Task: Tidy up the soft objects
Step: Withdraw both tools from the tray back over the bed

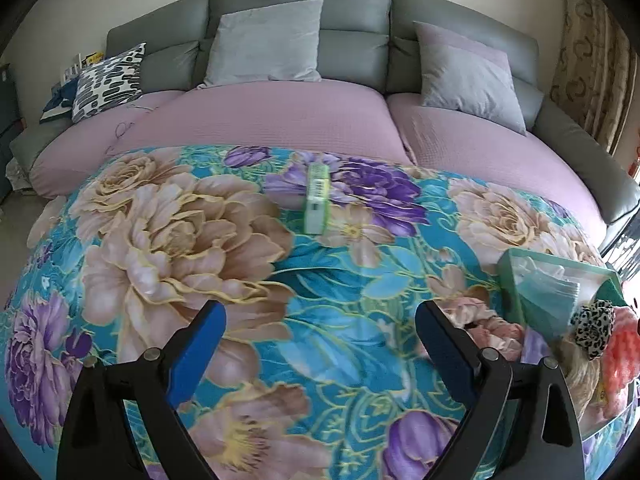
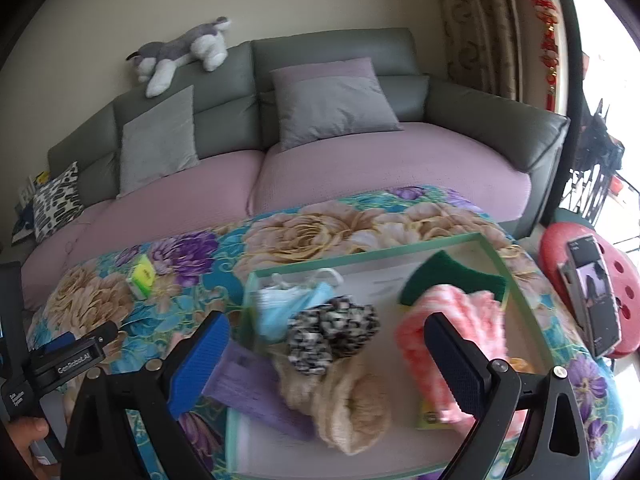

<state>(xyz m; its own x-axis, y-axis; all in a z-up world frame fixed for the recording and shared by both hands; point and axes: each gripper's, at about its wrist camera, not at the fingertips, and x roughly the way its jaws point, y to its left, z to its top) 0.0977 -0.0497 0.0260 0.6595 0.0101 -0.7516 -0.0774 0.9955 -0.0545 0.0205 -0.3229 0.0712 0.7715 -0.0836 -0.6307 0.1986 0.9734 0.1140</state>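
Two grippers are up over the floral blanket (image 1: 168, 216), and both have their jaws spread wide with nothing between the blue pads. The left gripper (image 1: 320, 340) hangs above bare blanket, aimed toward the sofa (image 1: 356, 20). Ahead of it, alone on the blanket, lies a small green-and-white packet (image 1: 317, 198).

Over on its right side sits the green-rimmed tray (image 2: 362, 254), and that's where the soft things are piled. The right gripper (image 2: 326, 356) hovers directly above it. Inside the tray: a light blue face mask (image 2: 280, 304) at the back left, a black-and-white scrunchie (image 2: 332, 332) resting on a beige fuzzy sock (image 2: 352, 404), a purple cloth (image 2: 248, 384) spilling over the tray's left edge, a fluffy pink piece (image 2: 460, 312) on the right, and a dark green pad (image 2: 452, 278) behind it. A yellow packet (image 2: 430, 416) peeks out beneath the pink piece.

In the right wrist view the left gripper shows at the far left, a hand (image 2: 24, 436) wrapped around its handle. A red stool (image 2: 576, 252) beside the blanket carries a phone (image 2: 596, 300). A plush husky (image 2: 180, 52) sprawls along the sofa's back.
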